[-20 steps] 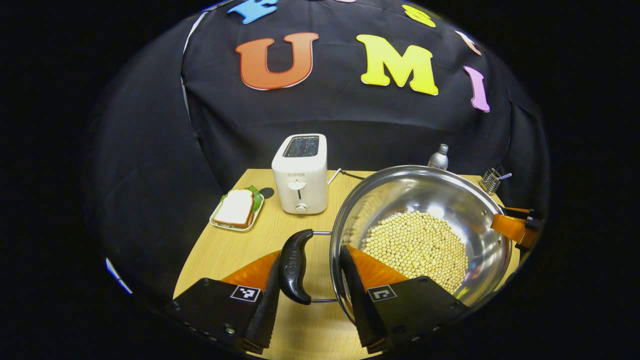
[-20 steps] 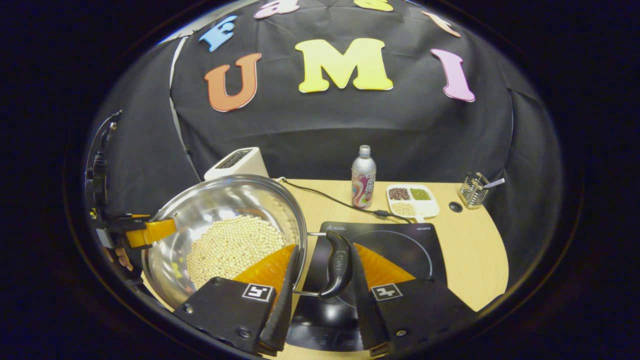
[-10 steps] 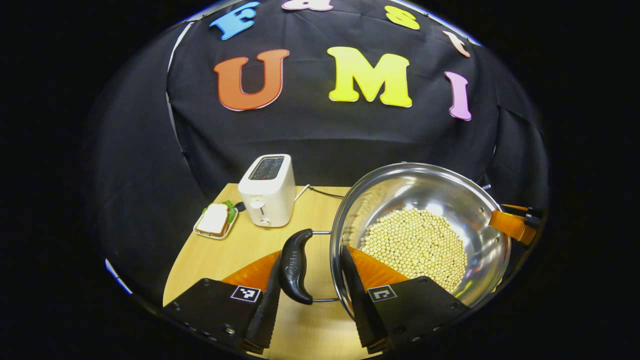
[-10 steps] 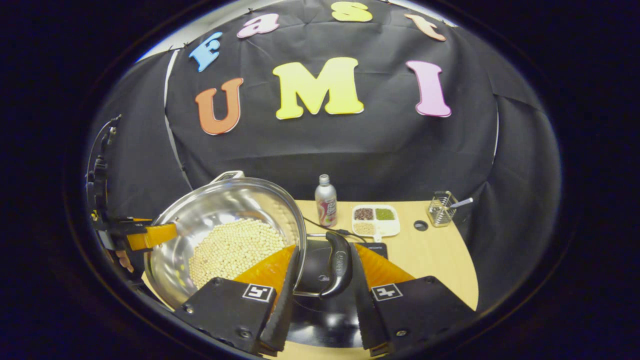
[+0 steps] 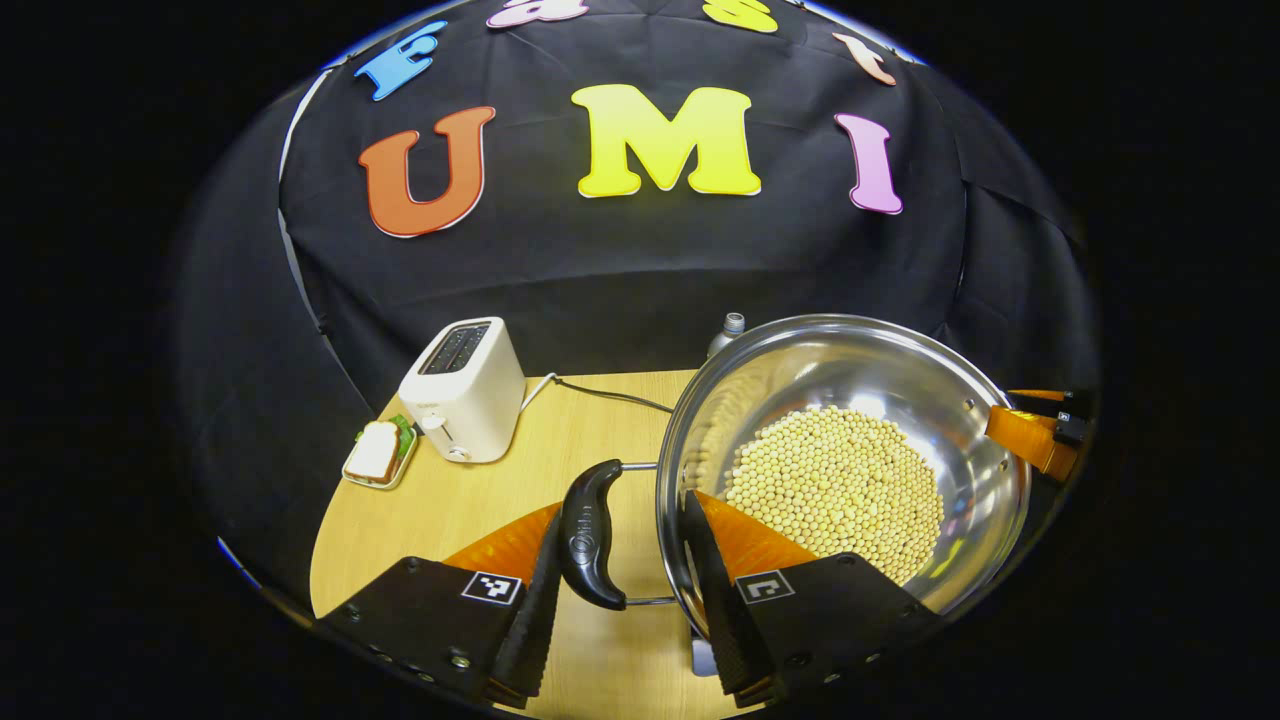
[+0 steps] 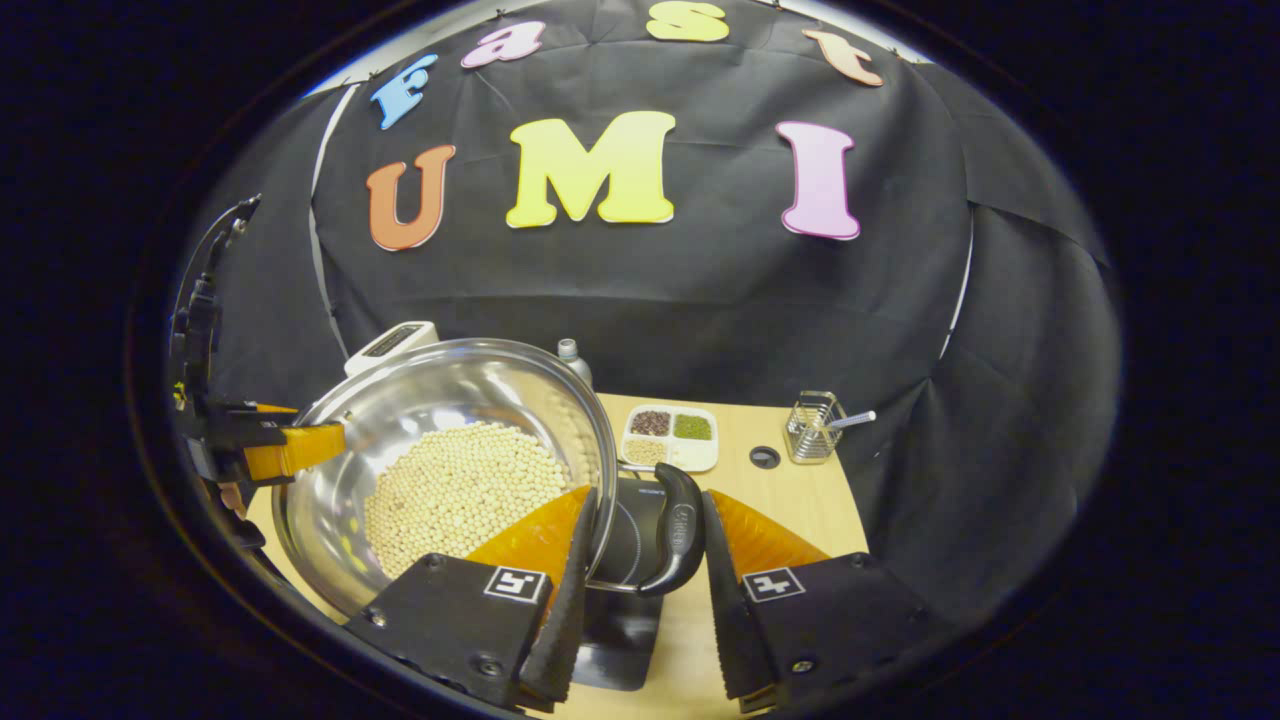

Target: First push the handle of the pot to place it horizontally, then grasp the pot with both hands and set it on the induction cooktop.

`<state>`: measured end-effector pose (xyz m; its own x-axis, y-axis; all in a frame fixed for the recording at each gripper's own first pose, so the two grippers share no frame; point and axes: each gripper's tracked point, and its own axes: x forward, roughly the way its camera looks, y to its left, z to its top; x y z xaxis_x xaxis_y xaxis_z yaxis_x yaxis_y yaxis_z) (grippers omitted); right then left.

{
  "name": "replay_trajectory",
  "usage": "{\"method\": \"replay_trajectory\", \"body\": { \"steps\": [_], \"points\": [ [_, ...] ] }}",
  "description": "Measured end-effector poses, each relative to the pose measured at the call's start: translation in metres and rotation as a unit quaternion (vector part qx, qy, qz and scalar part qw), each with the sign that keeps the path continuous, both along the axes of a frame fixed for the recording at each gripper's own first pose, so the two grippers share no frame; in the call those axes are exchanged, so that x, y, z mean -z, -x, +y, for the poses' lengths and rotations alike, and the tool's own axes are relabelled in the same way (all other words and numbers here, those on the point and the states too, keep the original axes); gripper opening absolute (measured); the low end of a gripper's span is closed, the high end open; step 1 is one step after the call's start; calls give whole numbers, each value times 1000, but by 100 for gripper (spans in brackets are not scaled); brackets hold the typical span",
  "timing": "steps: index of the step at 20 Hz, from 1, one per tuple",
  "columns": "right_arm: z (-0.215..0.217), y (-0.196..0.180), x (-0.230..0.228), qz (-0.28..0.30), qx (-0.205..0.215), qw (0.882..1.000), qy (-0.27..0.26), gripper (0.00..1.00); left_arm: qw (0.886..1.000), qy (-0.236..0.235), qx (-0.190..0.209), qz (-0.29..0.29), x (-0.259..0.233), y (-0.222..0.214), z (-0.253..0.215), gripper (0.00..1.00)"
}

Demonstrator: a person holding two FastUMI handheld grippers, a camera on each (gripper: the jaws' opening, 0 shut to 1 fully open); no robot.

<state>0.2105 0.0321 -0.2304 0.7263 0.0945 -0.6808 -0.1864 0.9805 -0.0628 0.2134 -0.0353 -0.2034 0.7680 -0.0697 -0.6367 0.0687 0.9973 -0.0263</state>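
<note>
Left tool [image 5: 618, 590]: I have it straddling the pot's left handle [image 5: 590, 533]; whether both fingers press, I cannot tell.
Right tool [image 6: 640, 590]: same, around the right handle [image 6: 678, 540].
Pot [image 5: 850, 400]: carried, lower right of the left gripper view, full of beans [image 5: 835, 490].
Cooktop [image 6: 625, 545]: below, lower centre of the right gripper view.
Risk: uneven hands tip it, beans spill.

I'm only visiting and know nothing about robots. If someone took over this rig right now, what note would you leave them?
Left gripper: closed across the pot's left handle and rim.
Right gripper: the same on the right handle.
The pot, holding beans, appears to be lifted off the table. The induction cooktop lies below its right side.
Done: handles horizontal, both grasps made.
Left: centre the pot over the cooktop, lower it level, release.
</note>
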Motion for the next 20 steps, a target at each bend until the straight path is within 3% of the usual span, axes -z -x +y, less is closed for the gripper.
{"method": "replay_trajectory", "body": {
  "steps": [13, 20],
  "points": [
    [-37, -20, 79, 51, 36, 998, -19, 58, 999, -6, 15, 32, 67, -26, -38, 63],
    [-34, -31, 116, 56, 43, 997, -16, 55, 999, 4, 15, 45, 104, -39, -35, 63]
  ]
}}
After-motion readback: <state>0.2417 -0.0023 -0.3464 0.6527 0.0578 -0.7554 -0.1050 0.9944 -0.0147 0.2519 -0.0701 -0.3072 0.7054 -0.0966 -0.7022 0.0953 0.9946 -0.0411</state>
